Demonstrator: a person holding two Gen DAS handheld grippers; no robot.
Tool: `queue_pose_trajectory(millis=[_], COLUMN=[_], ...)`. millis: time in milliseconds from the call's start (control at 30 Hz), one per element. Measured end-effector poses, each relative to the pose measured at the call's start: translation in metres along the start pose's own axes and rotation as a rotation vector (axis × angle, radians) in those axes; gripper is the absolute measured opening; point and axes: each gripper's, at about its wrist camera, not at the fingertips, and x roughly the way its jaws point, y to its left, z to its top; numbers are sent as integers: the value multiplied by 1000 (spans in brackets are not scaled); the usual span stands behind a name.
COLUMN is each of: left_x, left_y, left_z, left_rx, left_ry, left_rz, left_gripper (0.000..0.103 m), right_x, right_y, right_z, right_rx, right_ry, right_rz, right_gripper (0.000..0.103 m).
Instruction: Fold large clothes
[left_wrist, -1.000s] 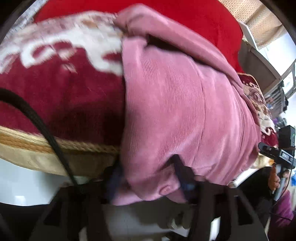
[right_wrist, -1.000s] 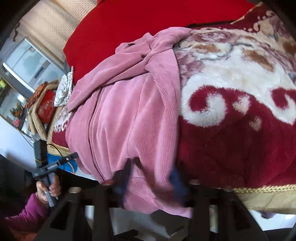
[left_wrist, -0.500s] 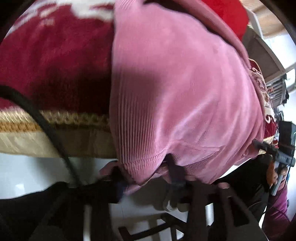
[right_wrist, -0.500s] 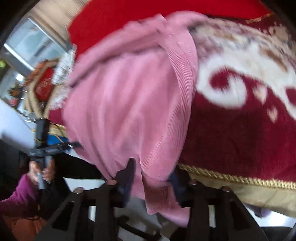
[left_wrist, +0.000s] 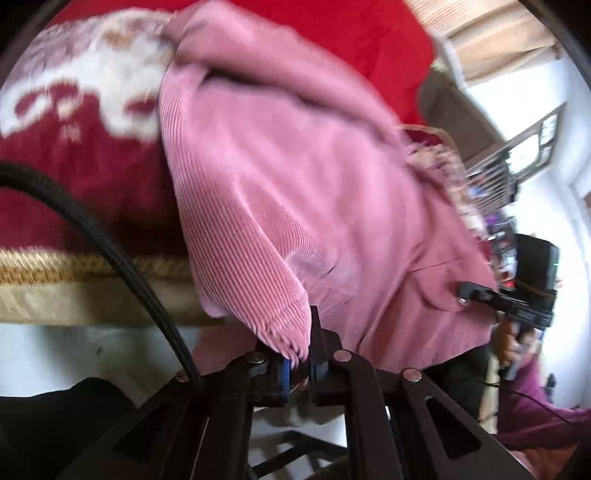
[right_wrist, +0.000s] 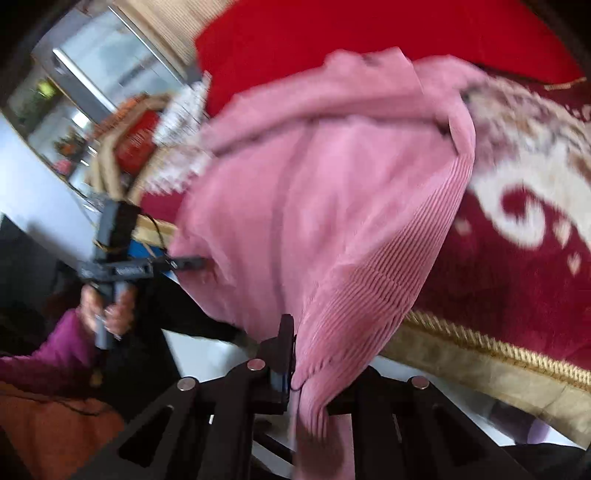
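Pink corduroy garment (left_wrist: 314, 192) lies draped over my red patterned blanket (left_wrist: 85, 184), its hem off the edge. Left gripper (left_wrist: 299, 354) pinches one corner, right gripper (right_wrist: 295, 354) pinches the other, though it's pretty blurry.

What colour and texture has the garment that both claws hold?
Pink, with fine corduroy-like ribs: the pink ribbed garment shows best in the left wrist view.

Bed under dark red plush blanket (left_wrist: 85, 206) with cream swirl pattern, gold braided trim (right_wrist: 491, 347) along near edge. Plain bright red cover (right_wrist: 369, 40) at far side. Woven beige blind (left_wrist: 491, 40) far right, daylight behind. White floor (left_wrist: 66, 354) below.
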Motion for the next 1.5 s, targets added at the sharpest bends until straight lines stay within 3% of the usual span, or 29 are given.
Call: queue_pose_trajectory(millis=[67,167,333,500,633,700,767,800,833,867,900,967,1033,1133,1367,1433,1500], left_x=[-12,-39,-70,-87,-63,-39,-10,5,18,26,26,14,-1,-3,-5,-7,-12], left_y=[-9,-29,-49,-34,1,31,71,86,98,103,103,88,71,65,81,75,58], left_z=[-2,26,84,159,218,237,243,243,241,239,238,242,245,245,235,233,234], left_rx=[5,30,64,41,-78,-191,-333,-384,-423,-448,-451,-368,-278,-293,-458,-454,-381], left_ry=[-27,-94,-163,-248,-288,-314,-309,-279,-236,-211,-219,-272,-331,-351,-396,-414,-449], left_rz=[-44,-113,-167,-181,-196,-211,-218,-184,-123,-103,-116,-114,-133,-159,-240,-215,-185], left_gripper=[7,7,7,7,8,9,10,10,10,10,11,14,16,20,26,29,32], right_x=[-12,-25,-42,-63,-65,-47,-28,-7,13,23,33,39,21,0,0,2,9], right_y=[6,17,16,-28,-90,-140,-179,-200,-216,-227,-238,-248,-244,-227,-157,-136,-117], right_z=[12,32,72,133,187,208,218,222,223,220,216,214,216,215,223,224,225], right_rx=[-4,-3,21,106,272,438,547,625,693,741,799,853,804,707,431,346,285], right_ry=[-56,-127,-285,-439,-540,-565,-562,-513,-471,-451,-445,-470,-532,-624,-553,-533,-510], right_rz=[55,126,224,263,276,310,319,329,318,291,280,340,305,221,106,77,41], right_gripper=[11,11,10,10,10,13,15,17,32,64,73,74,77,80,76,74,74])
